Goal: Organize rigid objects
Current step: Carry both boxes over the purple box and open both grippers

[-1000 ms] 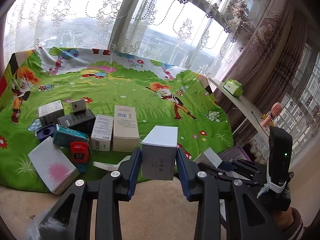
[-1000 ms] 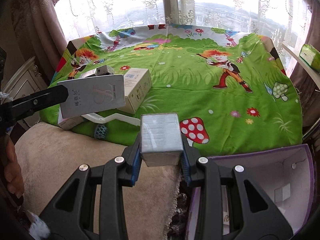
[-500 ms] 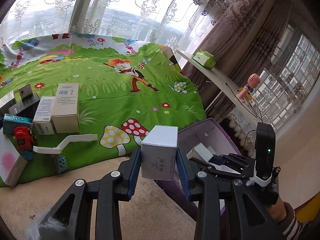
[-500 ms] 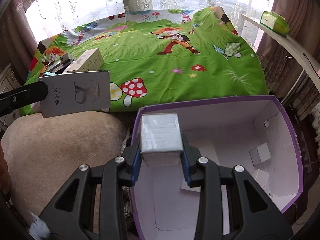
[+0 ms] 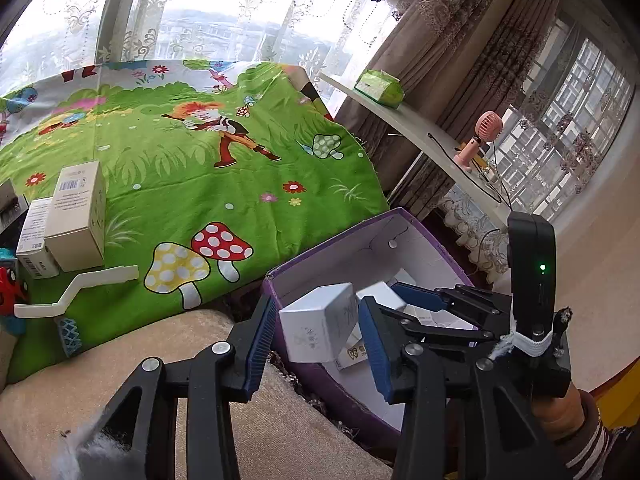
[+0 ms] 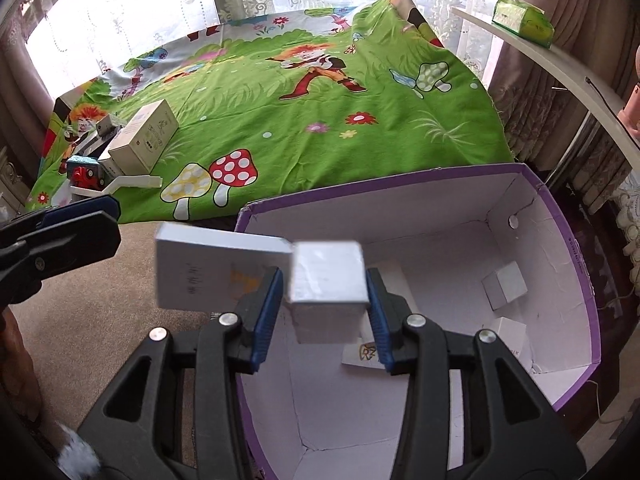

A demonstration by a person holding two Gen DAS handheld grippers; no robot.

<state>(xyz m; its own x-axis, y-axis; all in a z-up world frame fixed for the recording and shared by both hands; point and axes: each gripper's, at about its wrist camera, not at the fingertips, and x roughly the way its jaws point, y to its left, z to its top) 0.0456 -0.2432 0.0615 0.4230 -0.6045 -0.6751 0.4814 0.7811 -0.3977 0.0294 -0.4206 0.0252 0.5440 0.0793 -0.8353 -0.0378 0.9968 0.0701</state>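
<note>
The left gripper (image 5: 318,330) had just been opening; its white box (image 5: 318,326) sat tilted and loose between the parted jaws, over the near rim of the purple bin (image 6: 576,256). The right gripper (image 6: 326,308) had likewise been opening, its grey-white box (image 6: 328,280) free between the jaws above the bin's interior.

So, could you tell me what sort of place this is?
Probably a room in a home: lace curtains over big windows, a cartoon-print sheet spread out, and a small pink fan on a shelf.
</note>
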